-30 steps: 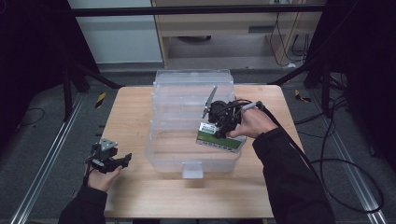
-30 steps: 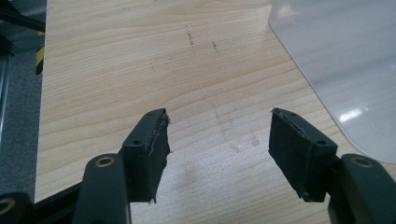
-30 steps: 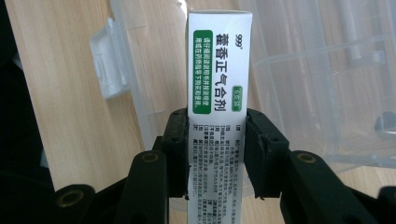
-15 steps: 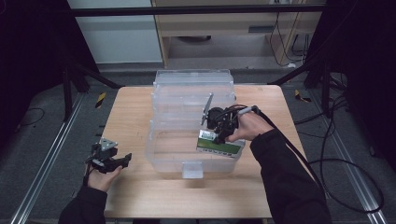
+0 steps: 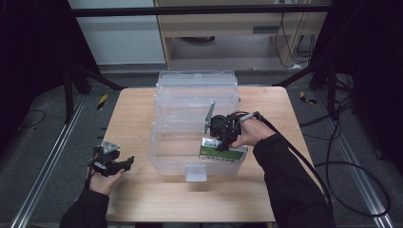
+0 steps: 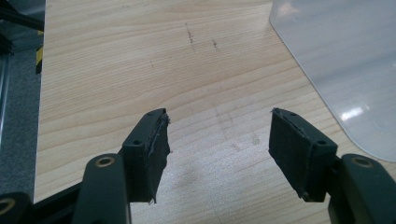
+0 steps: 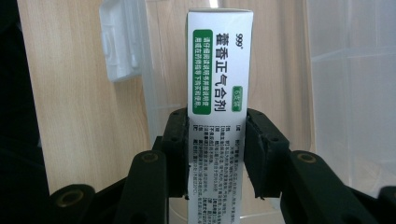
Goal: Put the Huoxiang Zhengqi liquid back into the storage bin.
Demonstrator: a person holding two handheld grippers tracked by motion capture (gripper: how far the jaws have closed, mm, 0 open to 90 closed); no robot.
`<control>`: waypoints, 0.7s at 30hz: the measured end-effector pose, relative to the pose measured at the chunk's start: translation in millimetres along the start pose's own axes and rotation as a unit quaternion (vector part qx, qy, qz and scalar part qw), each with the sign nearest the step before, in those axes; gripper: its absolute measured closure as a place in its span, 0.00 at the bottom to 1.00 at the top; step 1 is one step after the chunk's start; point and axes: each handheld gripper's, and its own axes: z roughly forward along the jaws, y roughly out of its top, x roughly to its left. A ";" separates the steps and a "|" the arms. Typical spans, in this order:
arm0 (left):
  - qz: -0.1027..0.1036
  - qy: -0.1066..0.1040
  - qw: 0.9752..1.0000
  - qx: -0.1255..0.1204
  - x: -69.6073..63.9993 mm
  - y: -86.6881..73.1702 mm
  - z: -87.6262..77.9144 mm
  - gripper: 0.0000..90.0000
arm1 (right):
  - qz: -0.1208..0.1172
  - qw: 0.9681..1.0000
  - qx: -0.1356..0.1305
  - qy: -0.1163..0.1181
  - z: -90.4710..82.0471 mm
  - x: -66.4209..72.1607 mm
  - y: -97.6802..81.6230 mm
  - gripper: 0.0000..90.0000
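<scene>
**Box gripped over the clear bin**

Nearest me, my left gripper (image 5: 110,163) rests on the table (image 5: 142,118) with jaws wide and nothing between them. Farther in, my right gripper (image 5: 222,142) clamps the green-and-white box (image 7: 219,93) inside the clear plastic bin's (image 5: 197,90) front section.

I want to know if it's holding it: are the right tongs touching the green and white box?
Touching. In the right gripper view, both black jaws of the right tongs press the green and white cardboard box's sides.

One box (image 5: 223,152), one bin (image 5: 197,102), two tools (image 5: 223,140)
</scene>
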 end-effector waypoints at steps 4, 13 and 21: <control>0.000 0.000 1.000 0.000 0.3 -0.1 0.1 0.41 | -0.002 1.000 -0.001 0.003 3.7 -1.2 -0.8 0.71; 0.000 0.000 1.000 0.000 0.1 -0.2 0.2 0.41 | -0.007 1.000 0.010 0.004 13.4 -0.7 1.5 0.71; 0.000 0.000 1.000 0.000 0.3 -0.2 0.2 0.41 | -0.014 1.000 0.019 0.008 20.4 -0.1 3.1 0.71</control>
